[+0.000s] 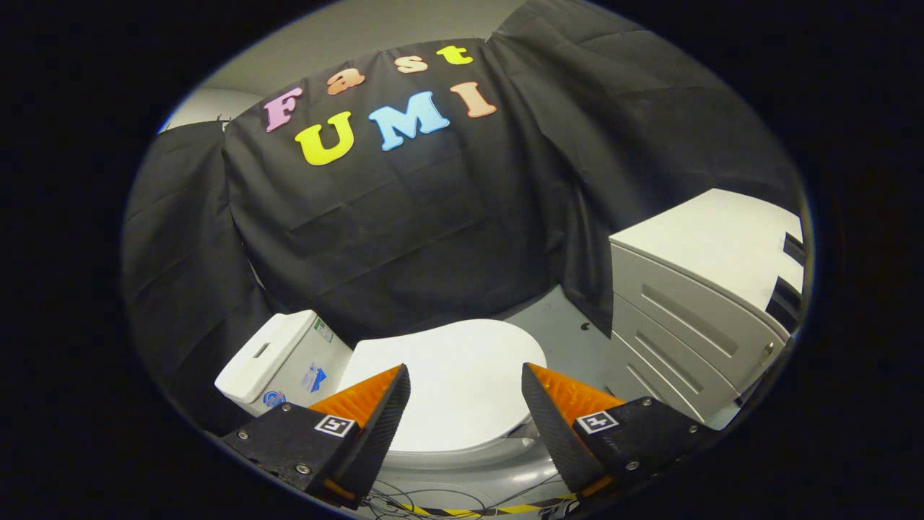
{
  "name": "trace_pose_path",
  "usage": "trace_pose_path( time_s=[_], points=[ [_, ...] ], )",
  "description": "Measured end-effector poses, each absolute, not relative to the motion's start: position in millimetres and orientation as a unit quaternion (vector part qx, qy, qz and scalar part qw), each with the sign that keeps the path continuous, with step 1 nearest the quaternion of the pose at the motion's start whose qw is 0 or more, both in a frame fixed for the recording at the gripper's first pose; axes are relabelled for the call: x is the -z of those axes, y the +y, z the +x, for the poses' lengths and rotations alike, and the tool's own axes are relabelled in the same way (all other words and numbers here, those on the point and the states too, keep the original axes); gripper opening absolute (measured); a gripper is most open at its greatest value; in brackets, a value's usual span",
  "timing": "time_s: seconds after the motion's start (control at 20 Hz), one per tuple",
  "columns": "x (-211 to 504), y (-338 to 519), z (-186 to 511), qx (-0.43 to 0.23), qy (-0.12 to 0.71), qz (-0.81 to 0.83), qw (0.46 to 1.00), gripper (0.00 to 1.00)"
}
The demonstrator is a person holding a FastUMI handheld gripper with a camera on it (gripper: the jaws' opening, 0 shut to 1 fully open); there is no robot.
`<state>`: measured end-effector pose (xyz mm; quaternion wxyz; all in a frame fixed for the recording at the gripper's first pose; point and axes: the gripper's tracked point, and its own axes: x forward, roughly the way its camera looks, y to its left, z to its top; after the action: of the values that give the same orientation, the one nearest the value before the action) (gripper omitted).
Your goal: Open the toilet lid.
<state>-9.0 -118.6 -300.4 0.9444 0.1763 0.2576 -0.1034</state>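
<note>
Toilet lid (451, 383) — white, closed flat on the bowl, lying on the grey floor (563, 336) just ahead of and between the fingers. Hand-held gripper (465, 408) — fingers spread wide, holding nothing. Cistern (278, 357) adjoining the lid. White drawer cabinet (693, 303) standing apart.

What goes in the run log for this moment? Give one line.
hand-held gripper: open, holding nothing | toilet lid: closed, below and ahead of the fingers | tank: beside the lid | cabinet: on the other side
</note>
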Motion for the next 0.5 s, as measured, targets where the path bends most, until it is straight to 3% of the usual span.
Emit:
trace_pose_path(
  time_s=[0.5],
  points=[
    [392,-131,-41,0.133,0.344,0.230,0.901,0.95]
  ],
)
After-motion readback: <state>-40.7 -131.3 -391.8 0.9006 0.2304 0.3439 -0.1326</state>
